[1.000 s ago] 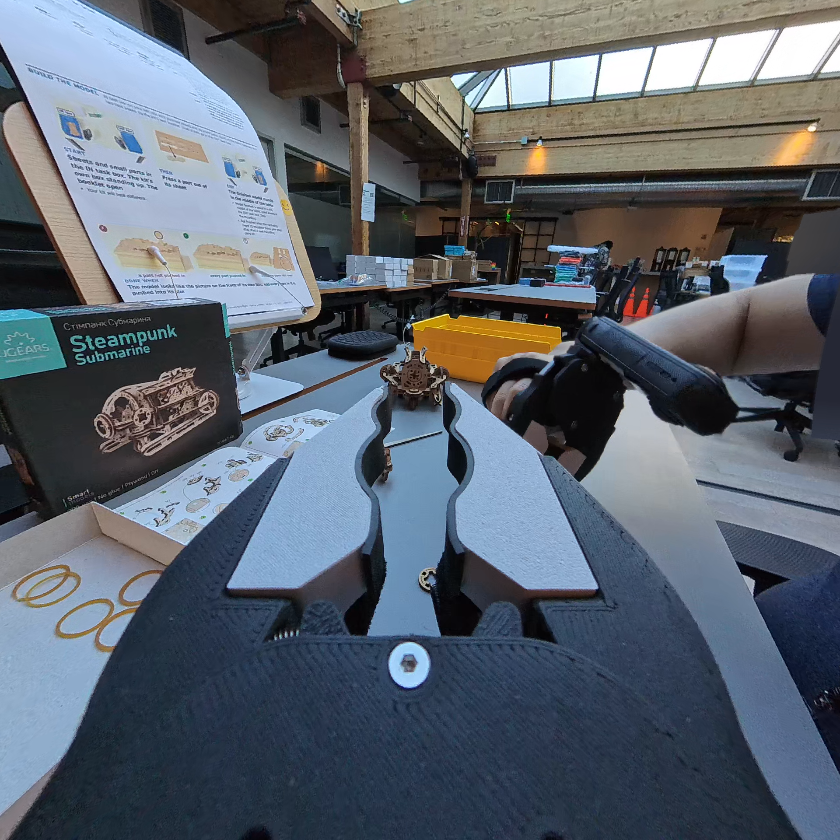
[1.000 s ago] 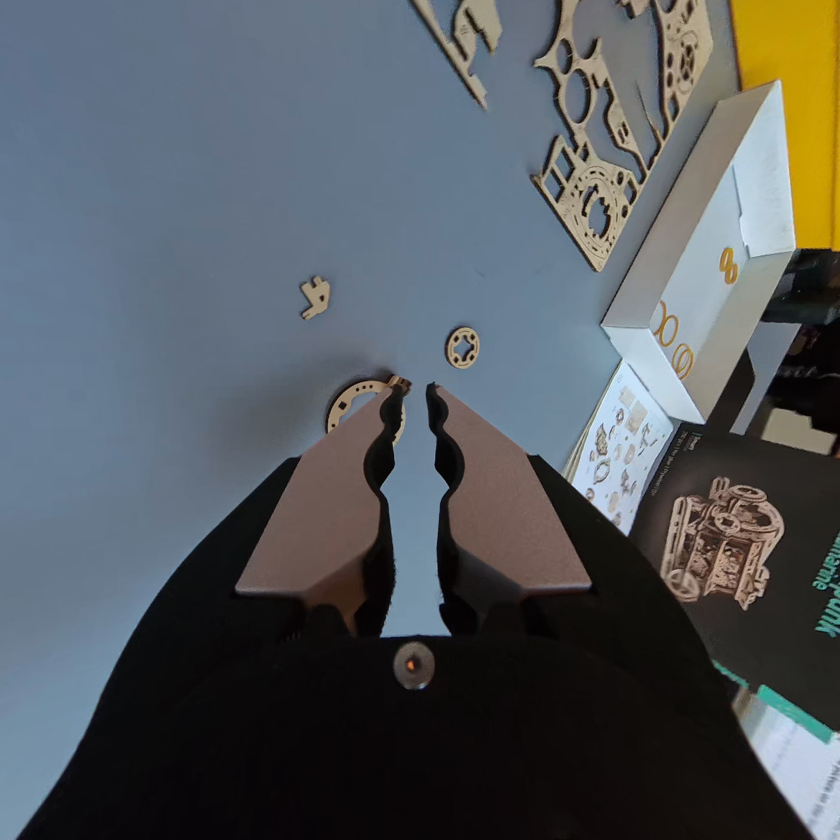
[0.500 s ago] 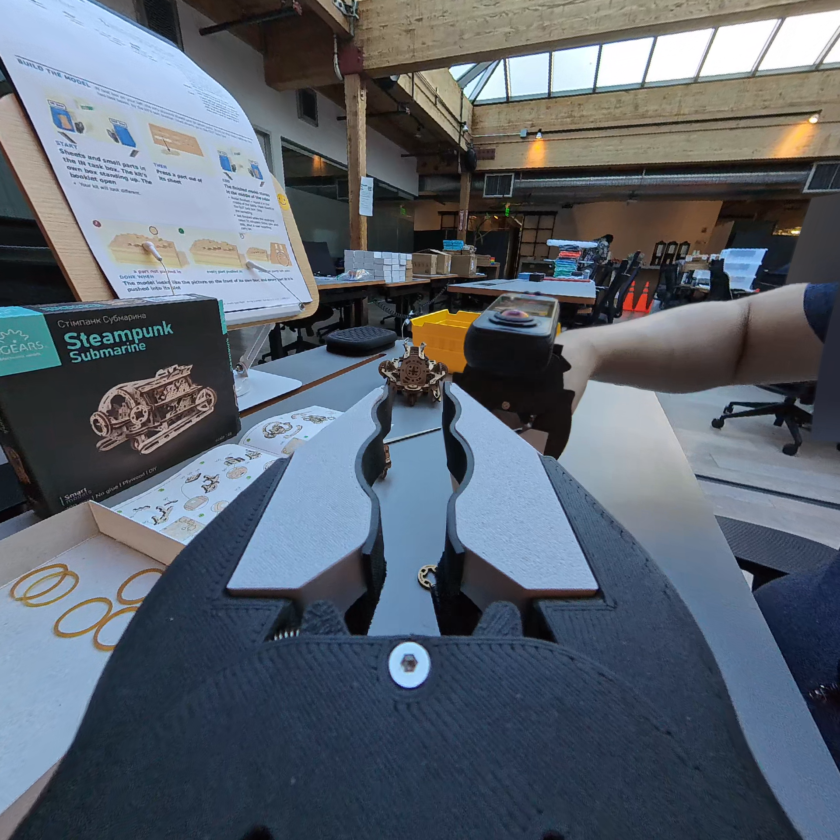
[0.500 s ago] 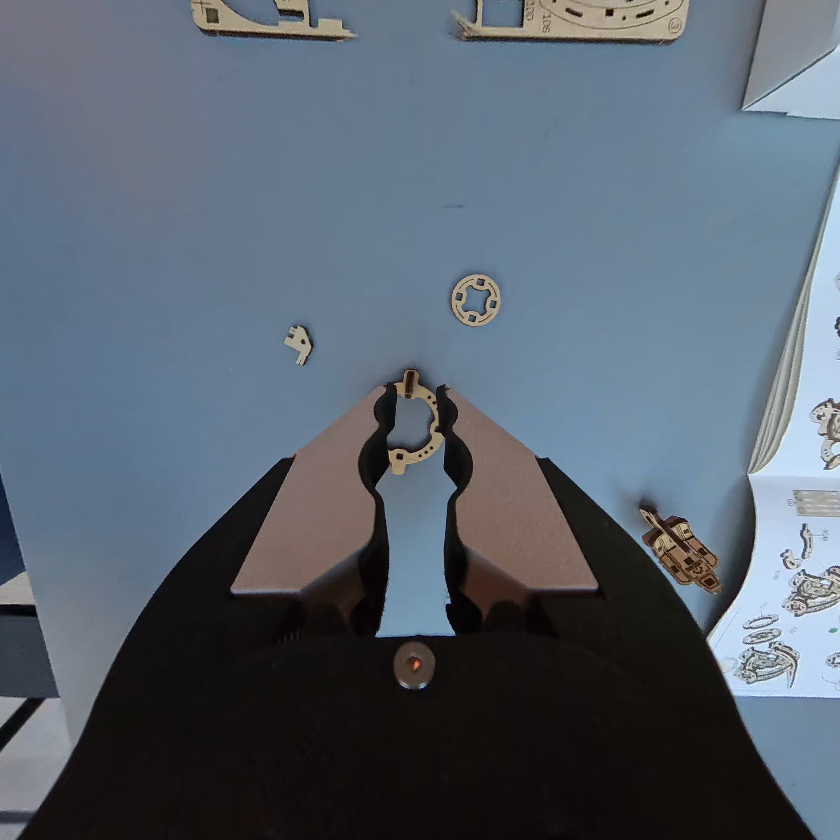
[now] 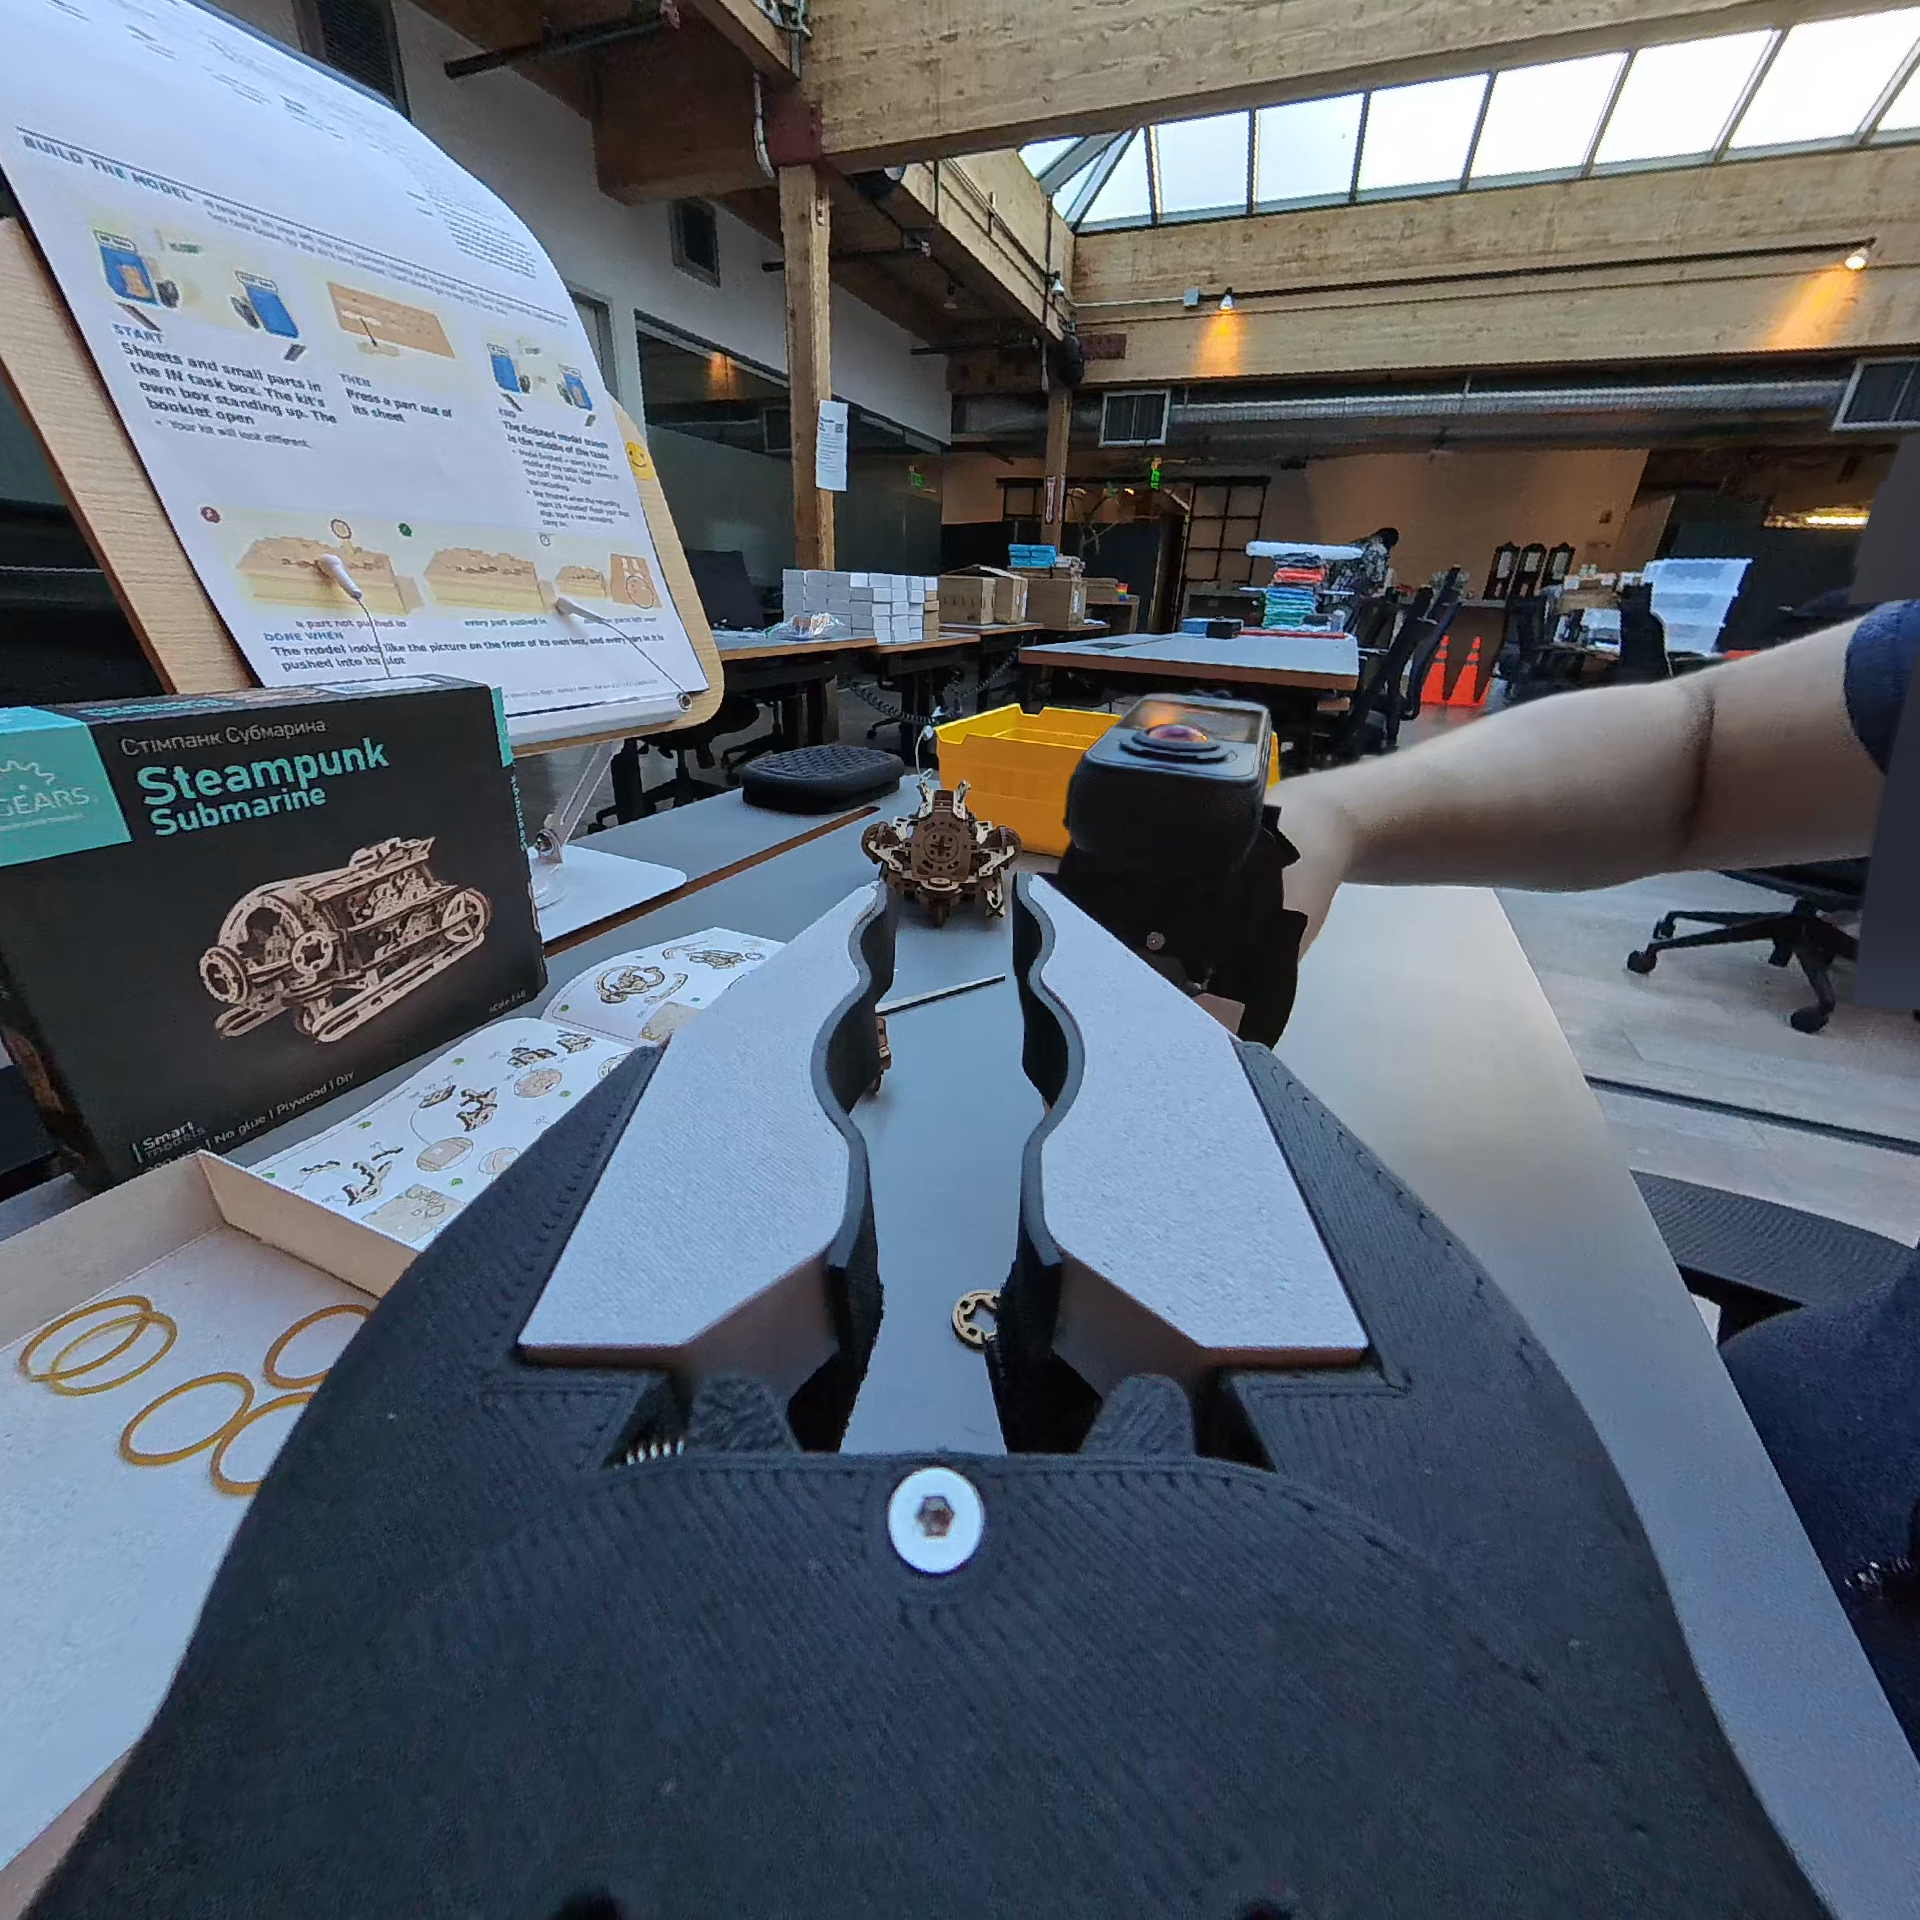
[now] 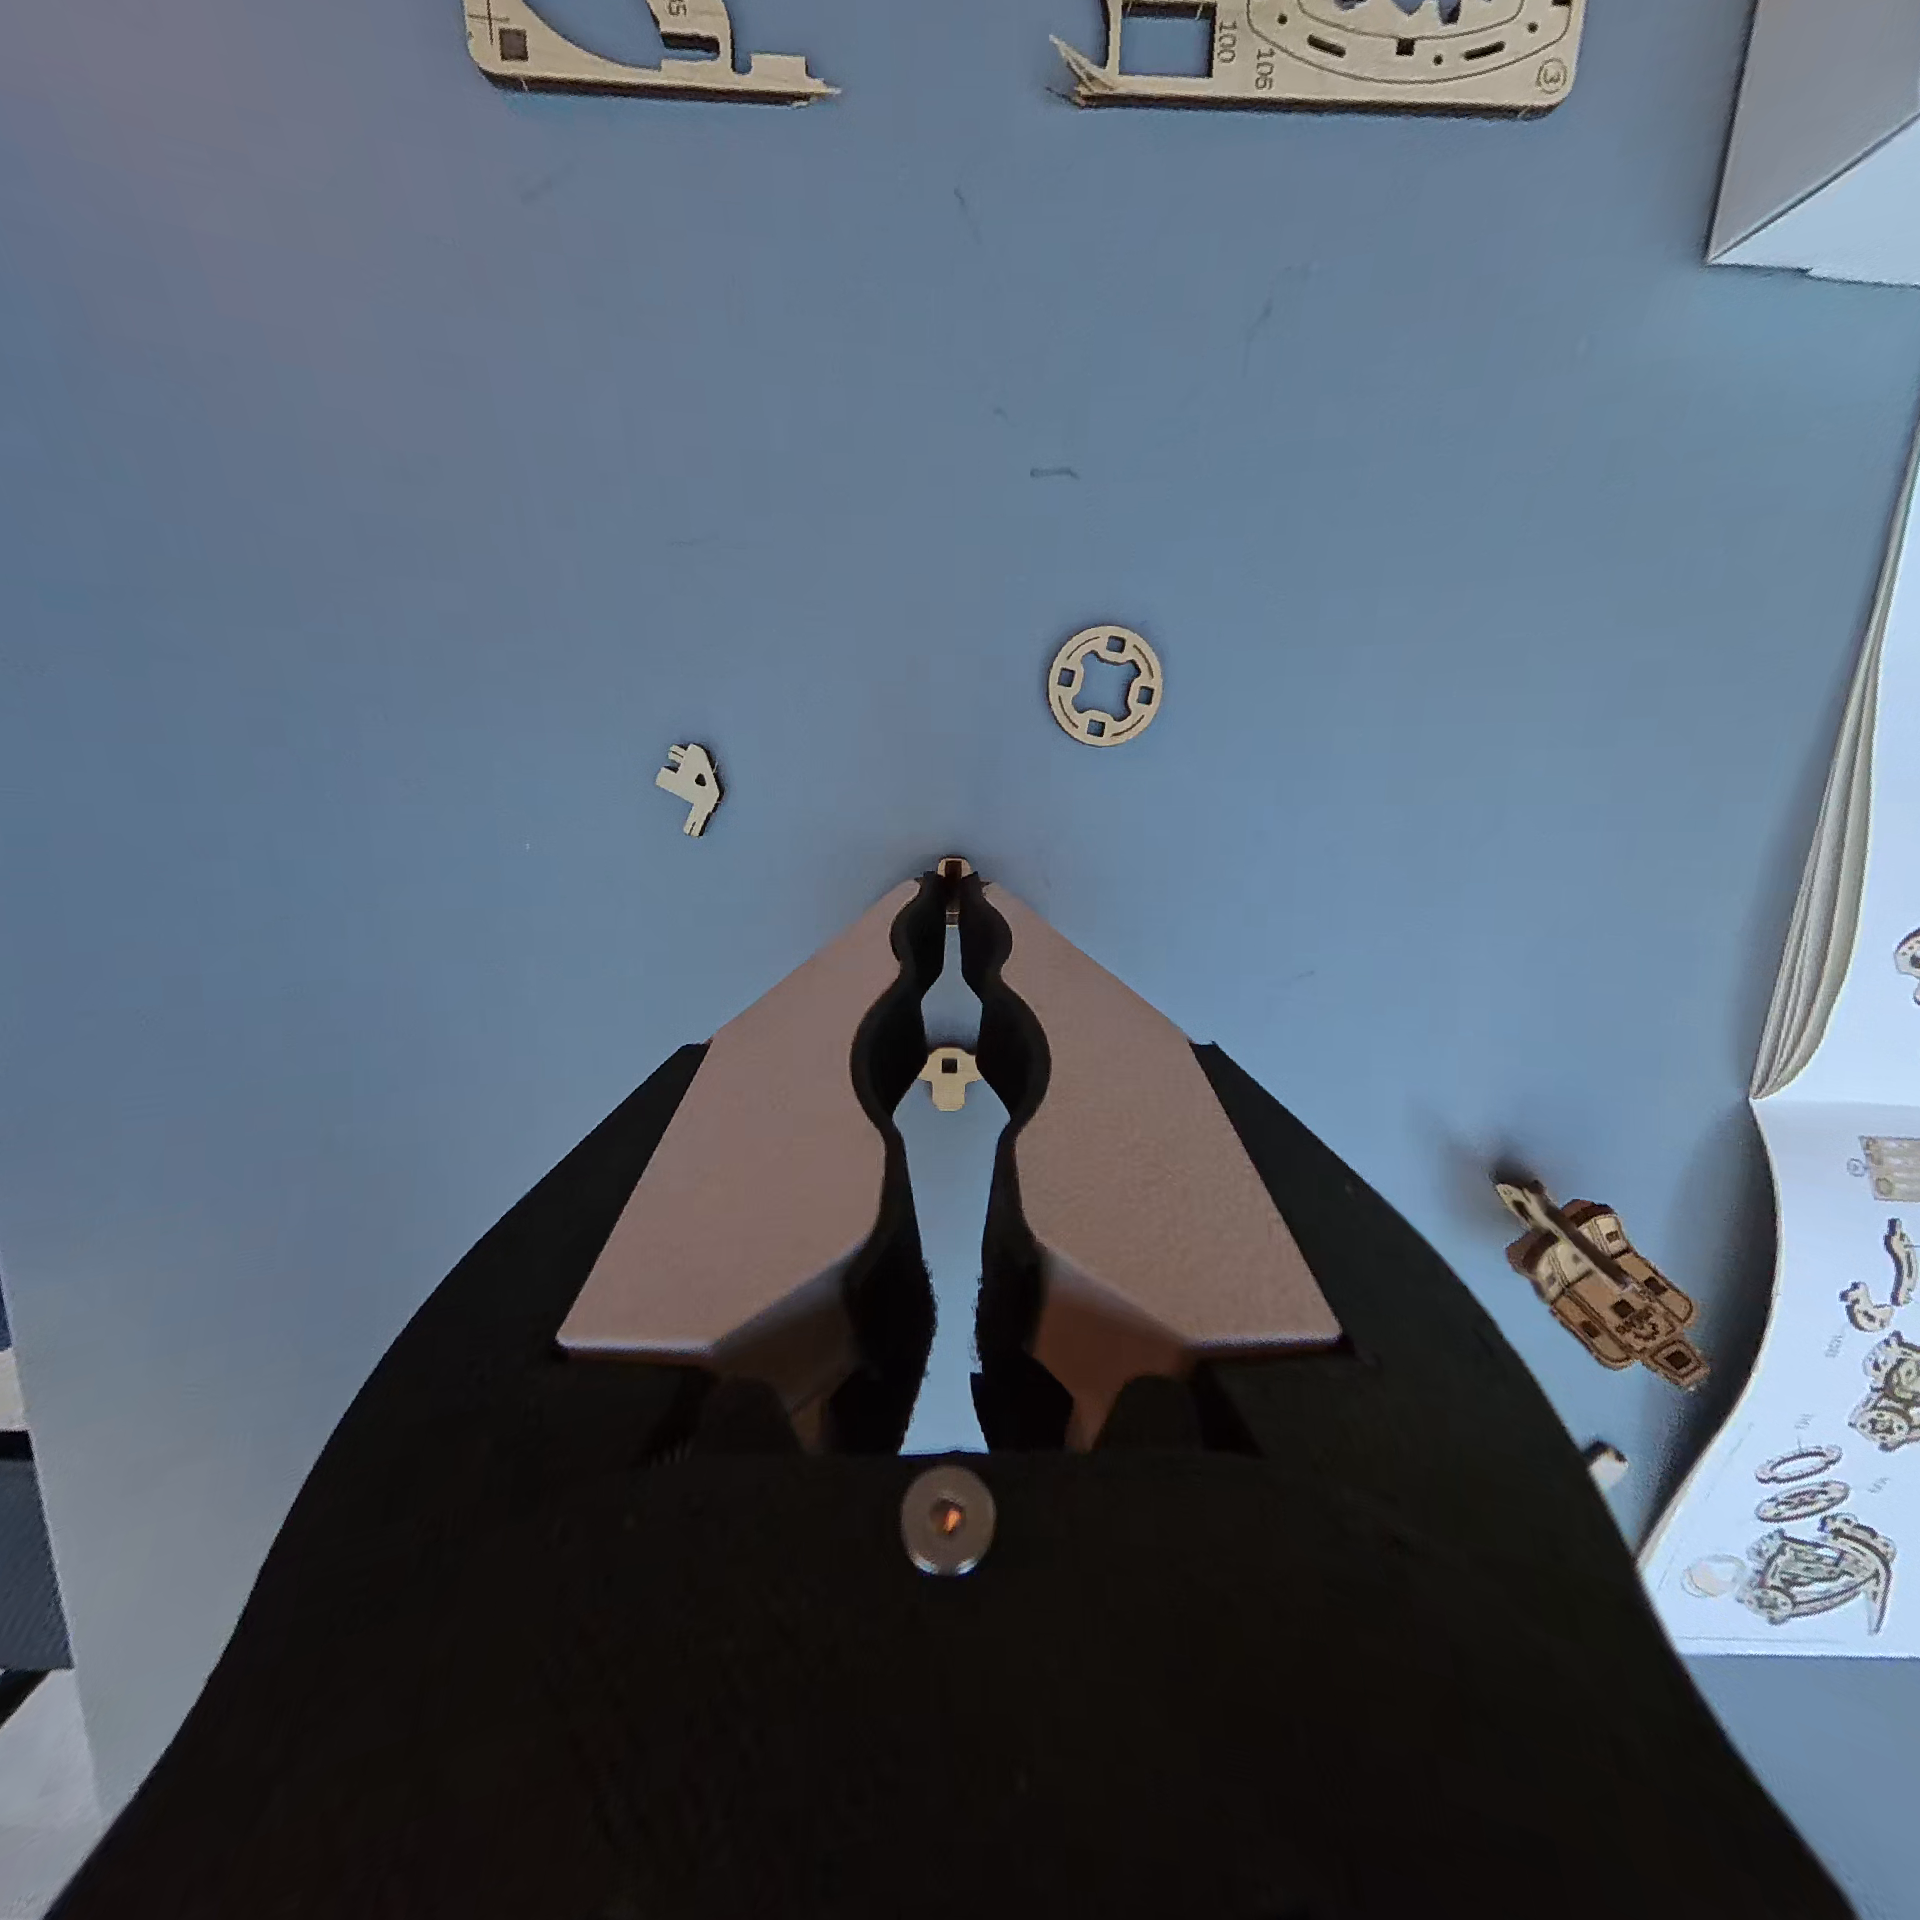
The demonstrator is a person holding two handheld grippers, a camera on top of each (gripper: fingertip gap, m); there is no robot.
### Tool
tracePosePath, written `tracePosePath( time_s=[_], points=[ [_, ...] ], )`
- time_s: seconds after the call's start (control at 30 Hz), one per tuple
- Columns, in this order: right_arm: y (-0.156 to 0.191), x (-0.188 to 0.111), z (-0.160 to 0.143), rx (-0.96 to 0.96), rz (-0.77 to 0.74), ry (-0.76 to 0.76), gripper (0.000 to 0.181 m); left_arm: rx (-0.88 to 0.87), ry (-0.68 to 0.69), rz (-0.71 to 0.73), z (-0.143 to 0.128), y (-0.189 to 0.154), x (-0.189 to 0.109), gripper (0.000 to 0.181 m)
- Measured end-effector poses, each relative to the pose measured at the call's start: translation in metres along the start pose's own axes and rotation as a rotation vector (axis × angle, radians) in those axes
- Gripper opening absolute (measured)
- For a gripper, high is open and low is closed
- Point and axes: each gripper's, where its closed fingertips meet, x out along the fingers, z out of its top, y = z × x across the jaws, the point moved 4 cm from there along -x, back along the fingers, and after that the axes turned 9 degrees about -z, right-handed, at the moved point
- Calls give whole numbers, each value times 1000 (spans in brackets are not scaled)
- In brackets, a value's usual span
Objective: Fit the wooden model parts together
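Note:
In the right wrist view my right gripper [image 6: 951, 891] points down at the blue-grey table and is shut on a thin wooden ring part [image 6: 948, 1075], held edge-on between the fingers. A small round wooden ring [image 6: 1104, 684] and a small hooked piece [image 6: 691, 787] lie flat just beyond the tips. A small wooden sub-assembly [image 6: 1595, 1278] lies to the right. My left gripper [image 5: 954, 914] is open and empty, low over the table. Beyond it stands the partly built wooden model [image 5: 940, 852], with the right gripper [image 5: 1169, 831] next to it.
Punched-out wooden sheets [image 6: 1320, 52] lie at the far side. The open booklet [image 6: 1849, 1351] and a white box [image 6: 1829, 187] are at the right. In the left wrist view are the kit box [image 5: 260, 914], a tray with rubber bands [image 5: 104, 1455], an instruction board [image 5: 343, 416] and a yellow bin [image 5: 1008, 769]. Spacing between my two grippers at the tips: around 20 cm.
My right gripper swung over the ring part, closed on it and now holds it edge-on. My left gripper has stayed put and open.

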Motion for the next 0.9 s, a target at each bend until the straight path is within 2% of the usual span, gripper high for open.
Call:
tracePosePath(
  time_s=[0.3, 0.4, 0.43, 0.47, 0.5, 0.67, 0.77, 0.83, 0.9],
  points=[
    [3, -2, -4, -12, -55, -19, 2, -2, 22, -3, -5, 0, 4, 20],
    [2, -2, -4, 21, -59, -66, 1, -27, 50, -27, -9, -2, 6, 20],
    [0, -4, -6, 26, -78, -90, 5, -54, 76, -55, -14, -4, 9, 22],
    [1, -7, -7, 32, -82, -128, 17, -81, 108, -88, -19, -8, 12, 23],
    [2, -11, -8, 51, -74, -165, 18, -95, 146, -115, -25, -11, 16, 23],
    [-6, -22, -33, 208, -105, -324, 15, -78, 389, -220, -63, -33, 37, 25],
    [-8, -20, -41, 265, -109, -398, 11, -40, 510, -235, -87, -38, 46, 26],
    [-6, -18, -42, 253, -109, -414, 9, -33, 536, -244, -95, -39, 50, 31],
    [-5, -13, -42, 229, -110, -408, 6, -48, 559, -256, -99, -39, 53, 19]
  ],
)
